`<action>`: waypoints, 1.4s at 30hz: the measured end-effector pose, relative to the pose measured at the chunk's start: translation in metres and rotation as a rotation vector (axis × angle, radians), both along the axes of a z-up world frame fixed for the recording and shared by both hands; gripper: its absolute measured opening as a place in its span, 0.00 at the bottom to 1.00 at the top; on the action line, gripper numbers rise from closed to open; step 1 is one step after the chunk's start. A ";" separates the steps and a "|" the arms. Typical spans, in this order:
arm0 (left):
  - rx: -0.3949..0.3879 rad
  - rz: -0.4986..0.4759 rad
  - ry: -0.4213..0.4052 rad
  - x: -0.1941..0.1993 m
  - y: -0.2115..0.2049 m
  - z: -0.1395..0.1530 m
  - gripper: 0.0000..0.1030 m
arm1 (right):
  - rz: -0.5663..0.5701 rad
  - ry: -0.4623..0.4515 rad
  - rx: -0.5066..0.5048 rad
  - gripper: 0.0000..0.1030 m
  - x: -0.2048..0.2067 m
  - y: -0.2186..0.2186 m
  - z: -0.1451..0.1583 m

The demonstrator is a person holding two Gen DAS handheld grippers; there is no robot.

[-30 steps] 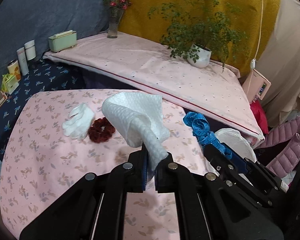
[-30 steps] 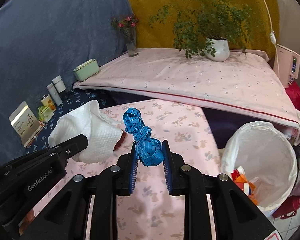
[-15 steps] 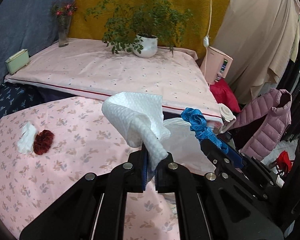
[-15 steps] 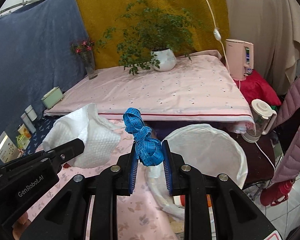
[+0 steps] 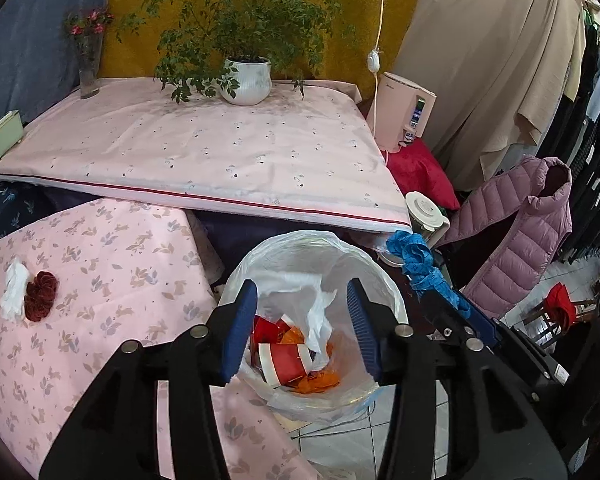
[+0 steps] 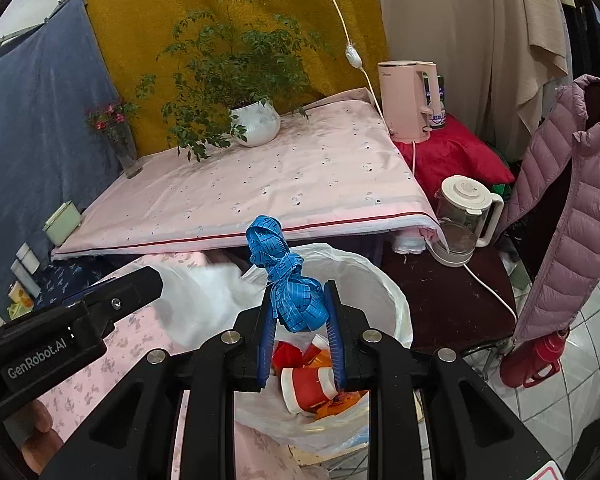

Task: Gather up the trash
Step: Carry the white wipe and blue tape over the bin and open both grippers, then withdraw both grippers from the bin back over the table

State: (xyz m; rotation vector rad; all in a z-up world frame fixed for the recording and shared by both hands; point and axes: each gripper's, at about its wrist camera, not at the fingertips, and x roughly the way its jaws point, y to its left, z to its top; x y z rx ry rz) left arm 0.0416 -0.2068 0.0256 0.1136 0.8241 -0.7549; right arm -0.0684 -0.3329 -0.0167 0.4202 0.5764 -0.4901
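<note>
My left gripper [image 5: 302,320] is open and empty, right above the white-lined trash bin [image 5: 380,280]. The white paper towel [image 5: 320,312] lies inside the bin on red cups and orange scraps. My right gripper [image 6: 298,332] is shut on a bundled blue measuring tape [image 6: 288,280] and holds it over the bin [image 6: 392,300]; the tape also shows in the left wrist view [image 5: 414,256]. A white tissue [image 5: 14,288] and a dark red scrunchie [image 5: 40,296] lie on the pink floral table [image 5: 112,280] at the left.
A raised pink-covered platform [image 5: 204,152] behind carries a potted plant [image 5: 246,80] and a flower vase [image 5: 88,68]. A pink kettle [image 6: 410,100], a blender jug [image 6: 462,216] and a pink puffer jacket [image 6: 568,208] stand right of the bin.
My left gripper has opened and let the white paper towel fall into the bin. Both grippers have swung right from the table to above the bin. The right still holds the tape.
</note>
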 end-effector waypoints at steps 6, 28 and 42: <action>0.024 0.028 -0.001 0.004 0.002 -0.006 0.43 | 0.004 -0.001 0.005 0.21 0.001 -0.004 -0.002; 0.065 0.119 -0.054 0.015 0.026 -0.013 0.62 | 0.048 0.006 -0.021 0.43 0.029 0.016 0.001; 0.052 0.186 -0.032 0.029 0.063 -0.017 0.62 | 0.083 0.014 -0.048 0.51 0.041 0.044 0.005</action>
